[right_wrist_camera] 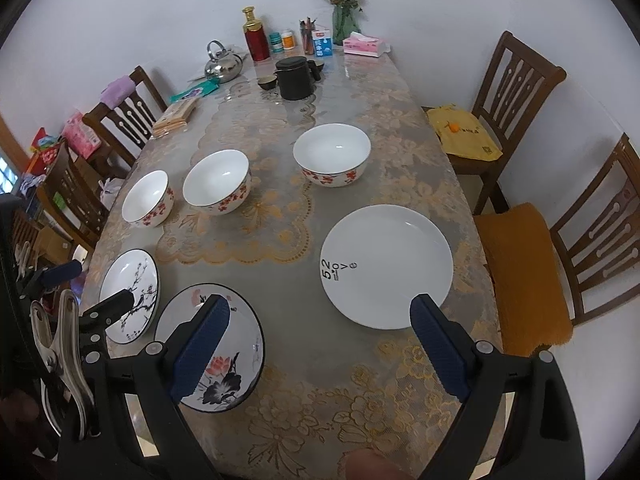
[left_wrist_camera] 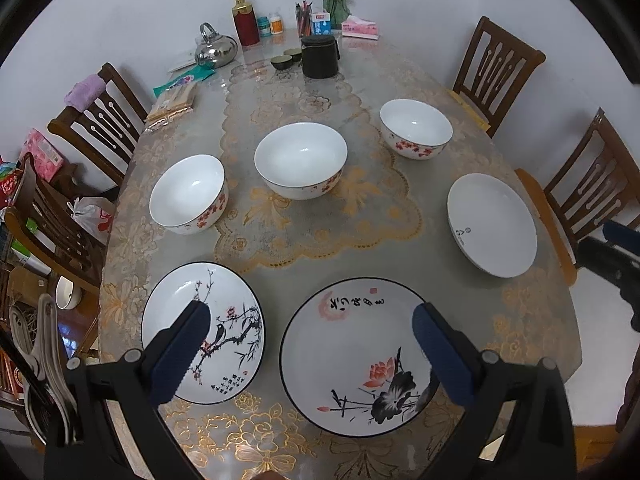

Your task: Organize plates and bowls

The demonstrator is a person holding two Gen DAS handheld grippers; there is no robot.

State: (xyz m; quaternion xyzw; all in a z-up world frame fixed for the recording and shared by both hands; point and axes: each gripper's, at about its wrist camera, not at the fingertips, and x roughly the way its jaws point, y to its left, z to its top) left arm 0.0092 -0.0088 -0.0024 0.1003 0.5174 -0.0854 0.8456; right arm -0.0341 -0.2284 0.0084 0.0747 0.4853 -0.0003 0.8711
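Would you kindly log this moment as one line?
left claw: open, empty | right claw: open, empty | plates: three, unstacked | bowls: three, unstacked

White bowls (left_wrist_camera: 301,160) carry red blossoms; a black-rimmed plate (left_wrist_camera: 354,356) shows an ink lotus; the counter (left_wrist_camera: 320,248) wears gold lace.

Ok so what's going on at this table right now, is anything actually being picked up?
Nothing is held yet. A person holds two grippers above the near edge of the table: the left gripper and the right gripper, both open and empty. Three floral bowls sit in a row farther back. Nearer are the bird plate, the lotus plate and the plain white plate, all separate, none stacked. The far end holds a kettle and other clutter.
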